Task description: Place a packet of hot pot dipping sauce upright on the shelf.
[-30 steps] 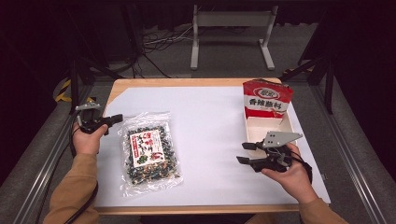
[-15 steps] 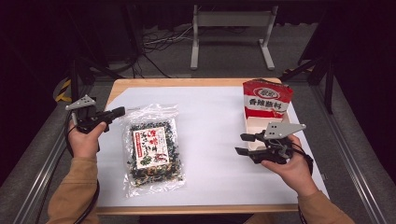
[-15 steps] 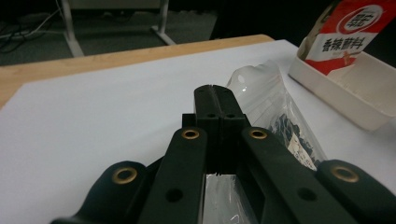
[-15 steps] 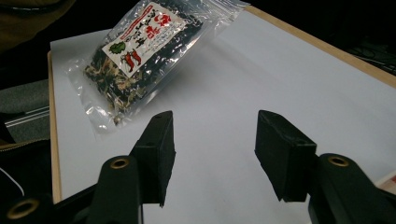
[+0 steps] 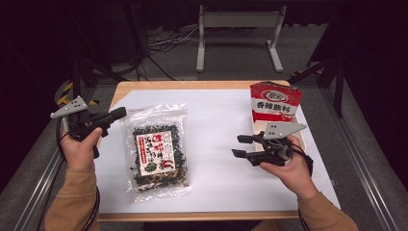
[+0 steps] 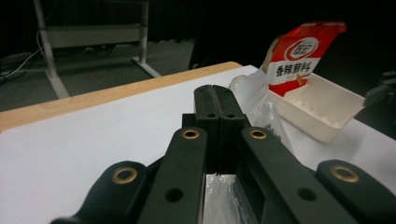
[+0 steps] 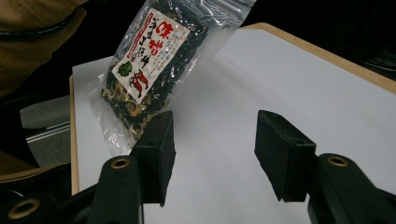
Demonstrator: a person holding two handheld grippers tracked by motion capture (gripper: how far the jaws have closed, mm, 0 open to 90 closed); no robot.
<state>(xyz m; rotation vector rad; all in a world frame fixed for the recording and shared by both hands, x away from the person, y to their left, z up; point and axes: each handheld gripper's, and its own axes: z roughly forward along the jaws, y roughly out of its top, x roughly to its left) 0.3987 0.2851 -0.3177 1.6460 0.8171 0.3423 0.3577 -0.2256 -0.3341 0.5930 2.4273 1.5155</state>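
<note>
Approach stage: the clear crinkled spice bag (image 5: 156, 150) lies flat on the white sheet (image 5: 216, 120), left of centre. Left gripper (image 5: 118, 113), jaws pressed together, sits at the bag's top-left corner, apparently empty. Right gripper (image 5: 239, 146), jaws apart, hovers well right of the bag. Behind it a red pouch (image 5: 274, 100) stands in a white tray (image 6: 322, 105). Likely next: reach across and pinch a bag edge
</note>
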